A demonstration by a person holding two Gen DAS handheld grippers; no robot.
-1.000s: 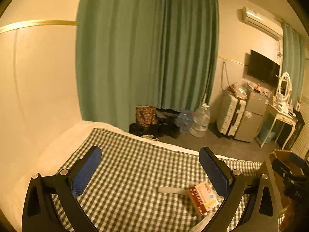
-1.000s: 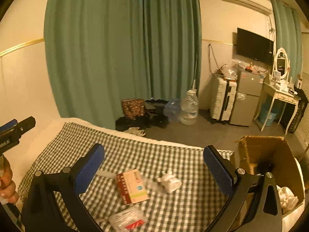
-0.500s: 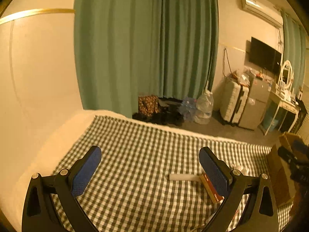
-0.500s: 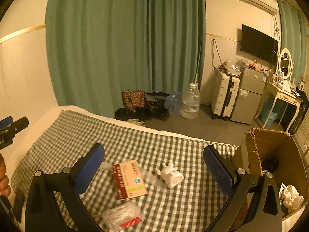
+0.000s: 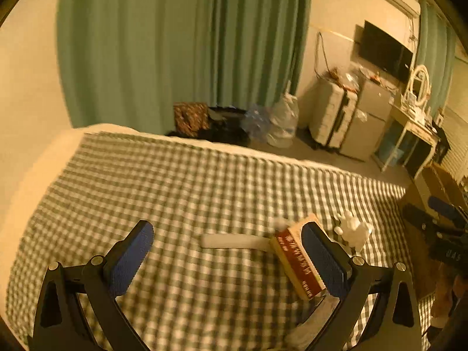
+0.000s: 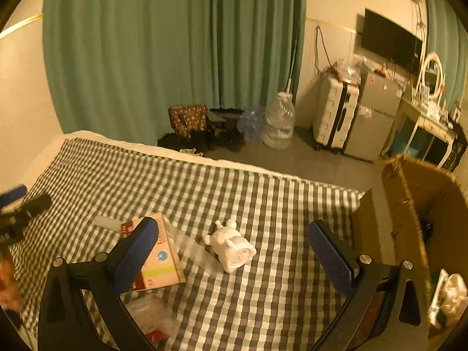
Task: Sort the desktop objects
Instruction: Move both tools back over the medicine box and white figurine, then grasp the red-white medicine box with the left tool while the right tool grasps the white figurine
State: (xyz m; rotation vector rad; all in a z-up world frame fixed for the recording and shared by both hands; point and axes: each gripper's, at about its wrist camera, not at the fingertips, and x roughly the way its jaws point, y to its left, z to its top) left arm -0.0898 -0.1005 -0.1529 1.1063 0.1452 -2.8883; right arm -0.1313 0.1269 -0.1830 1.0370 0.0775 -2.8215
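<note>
On checkered bed: white toy [image 6: 231, 248] between spread, empty right gripper [image 6: 234, 251] fingers, lying slantwise; left gripper [image 5: 231, 251] also spread, empty, farther off.

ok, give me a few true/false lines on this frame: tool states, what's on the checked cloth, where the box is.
1. Both the left tool and right tool are open. True.
2. The small white animal figurine is held in the right tool. False: it lies on the green-and-white checked cloth, untouched.
3. The brown cardboard box stands right of the cloth. True.
4. The red-and-tan carton stands upright. False: it lies flat.
</note>
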